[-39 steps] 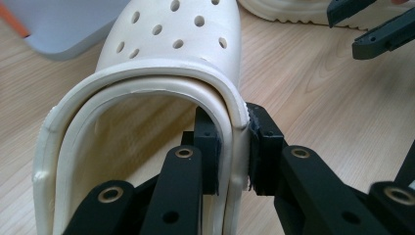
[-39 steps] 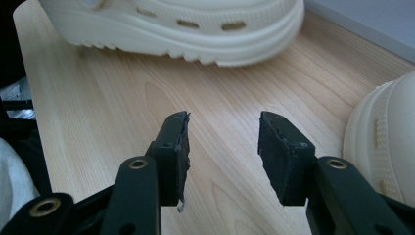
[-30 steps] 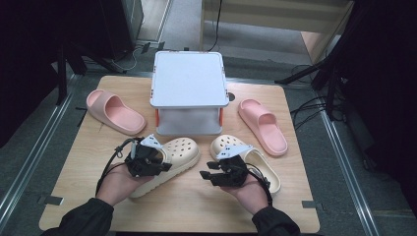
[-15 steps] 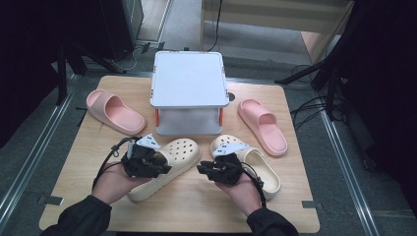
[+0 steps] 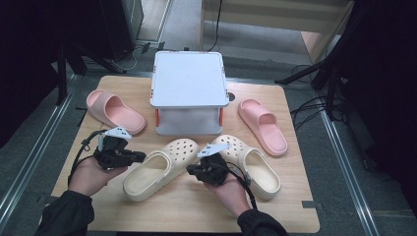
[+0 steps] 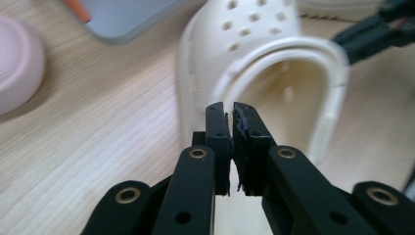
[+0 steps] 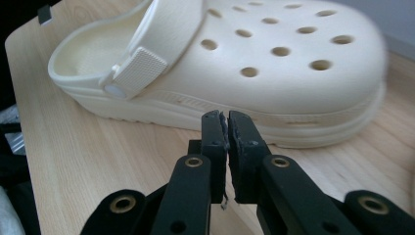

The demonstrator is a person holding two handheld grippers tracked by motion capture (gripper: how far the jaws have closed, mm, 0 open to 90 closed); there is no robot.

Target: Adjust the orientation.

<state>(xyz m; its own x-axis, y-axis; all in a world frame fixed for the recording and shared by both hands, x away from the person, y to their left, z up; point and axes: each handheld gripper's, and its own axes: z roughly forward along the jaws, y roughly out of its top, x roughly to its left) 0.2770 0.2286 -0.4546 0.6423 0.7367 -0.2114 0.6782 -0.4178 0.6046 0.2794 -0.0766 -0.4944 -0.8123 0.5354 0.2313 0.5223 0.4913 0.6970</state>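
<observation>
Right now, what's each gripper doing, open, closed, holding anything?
Left gripper: closed, holding nothing, tips at the rim of a cream clog.
Right gripper: closed, holding nothing, pointed at that clog's side.

Four shoes lie on the tabletop [image 5: 295, 206]: two cream clogs with perforated toes, the left one [image 5: 160, 168] and the right one [image 5: 251, 164], and two pink slides, one at the far left [image 5: 115, 111] and one at the far right [image 5: 263, 125]. One white lidded storage box [image 5: 188, 93] stands between the slides. Two hand-held grippers are in play, a left gripper [image 5: 140, 156] and a right gripper [image 5: 191, 169], each with two black fingers [image 6: 218, 129].
</observation>
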